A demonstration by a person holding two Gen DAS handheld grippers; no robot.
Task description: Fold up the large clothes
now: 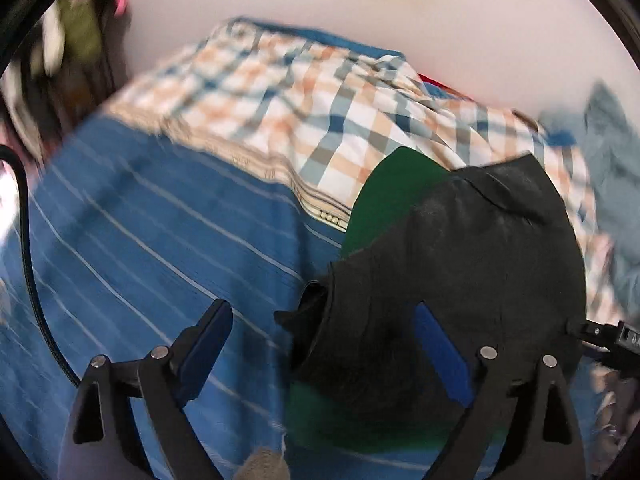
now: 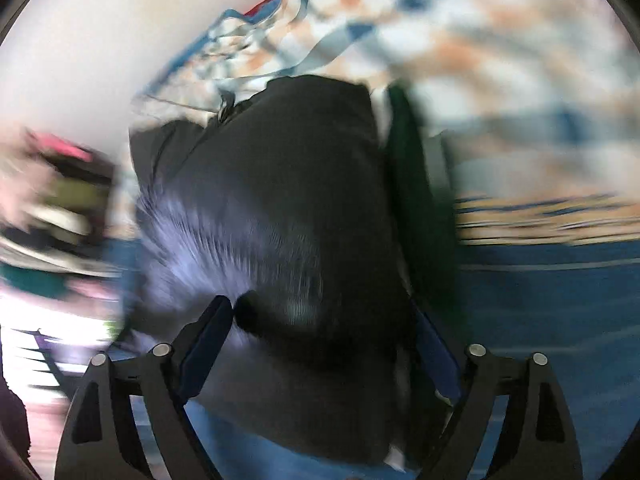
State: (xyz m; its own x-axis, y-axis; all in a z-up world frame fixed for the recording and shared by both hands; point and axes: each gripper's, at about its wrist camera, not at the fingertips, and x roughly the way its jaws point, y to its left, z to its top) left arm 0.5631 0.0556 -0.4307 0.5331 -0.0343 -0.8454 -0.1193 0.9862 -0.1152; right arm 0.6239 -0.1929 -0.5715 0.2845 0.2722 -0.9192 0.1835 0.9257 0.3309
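Lying between both spread fingers [image 1: 440, 344]: the folded black garment [image 1: 460, 248].

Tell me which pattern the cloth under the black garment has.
Blue with thin white stripes, clearest in the left wrist view.

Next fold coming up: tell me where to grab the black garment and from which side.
Grip the black garment at the loose flap on its left edge, coming from over the blue sheet. That flap sticks out past the green cloth beneath, so a claw can probably pinch black fabric alone.
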